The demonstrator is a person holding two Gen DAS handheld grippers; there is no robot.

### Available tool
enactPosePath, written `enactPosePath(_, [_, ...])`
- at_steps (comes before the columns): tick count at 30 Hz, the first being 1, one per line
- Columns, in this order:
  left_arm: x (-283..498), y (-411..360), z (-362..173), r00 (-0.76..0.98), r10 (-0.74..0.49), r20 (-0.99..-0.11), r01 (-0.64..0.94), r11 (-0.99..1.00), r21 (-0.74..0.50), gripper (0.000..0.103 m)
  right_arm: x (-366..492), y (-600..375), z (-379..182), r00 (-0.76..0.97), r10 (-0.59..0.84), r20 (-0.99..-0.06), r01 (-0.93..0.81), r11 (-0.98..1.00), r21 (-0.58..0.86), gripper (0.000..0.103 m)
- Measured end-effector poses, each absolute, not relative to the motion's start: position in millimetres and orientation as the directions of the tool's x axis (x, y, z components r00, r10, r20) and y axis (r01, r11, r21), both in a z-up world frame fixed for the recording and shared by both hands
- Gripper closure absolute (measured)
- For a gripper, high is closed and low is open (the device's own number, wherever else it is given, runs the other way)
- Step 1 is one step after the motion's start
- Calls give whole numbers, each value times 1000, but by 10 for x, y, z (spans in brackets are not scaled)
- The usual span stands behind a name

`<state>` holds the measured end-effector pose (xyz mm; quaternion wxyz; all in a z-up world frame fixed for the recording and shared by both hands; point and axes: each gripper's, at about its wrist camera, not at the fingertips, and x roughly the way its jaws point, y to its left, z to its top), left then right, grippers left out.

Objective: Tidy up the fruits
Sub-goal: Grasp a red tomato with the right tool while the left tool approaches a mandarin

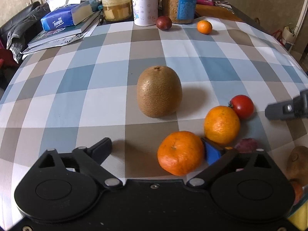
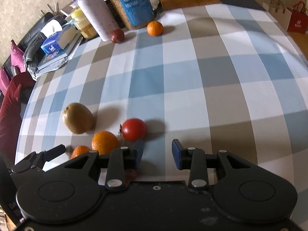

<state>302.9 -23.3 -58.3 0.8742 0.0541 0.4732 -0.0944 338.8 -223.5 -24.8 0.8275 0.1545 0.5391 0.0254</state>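
A brown kiwi [image 1: 159,92] stands on the checked tablecloth [image 1: 77,88] ahead of my left gripper [image 1: 156,150]. That gripper is open wide. A mandarin [image 1: 180,152] lies between its fingers, against the blue right pad [image 1: 211,152] and well apart from the left finger. Behind it sit an orange [image 1: 221,124], a red tomato [image 1: 242,106] and a purplish fruit [image 1: 246,145]. My right gripper [image 2: 157,153] hangs just right of the tomato [image 2: 133,129] and orange [image 2: 105,142], its jaws a narrow gap apart with only cloth between them.
A dark red fruit [image 1: 163,23] and a small mandarin [image 1: 204,27] lie at the far side, in front of jars, a white canister [image 1: 145,3], a tissue pack [image 1: 65,17] and books. A second kiwi [image 1: 296,161] shows at the right edge.
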Motion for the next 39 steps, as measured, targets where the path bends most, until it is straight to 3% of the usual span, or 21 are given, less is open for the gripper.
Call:
enactPosePath(12, [3044, -193, -601, 544, -171, -821, 294, 956, -4, 5, 3600, -2138, -295, 414, 237, -879, 94, 949, 300, 67])
enactPosePath(22, [2914, -193, -563, 565, -221, -795, 334, 942, -24, 24, 3616, -2008, -350, 422, 248, -872, 85, 947, 311, 67])
enactPosePath(39, [2902, -139, -560, 598, -251, -761, 317, 946, -62, 40, 3584, -1870, -460, 453, 273, -849, 57, 941, 332, 66])
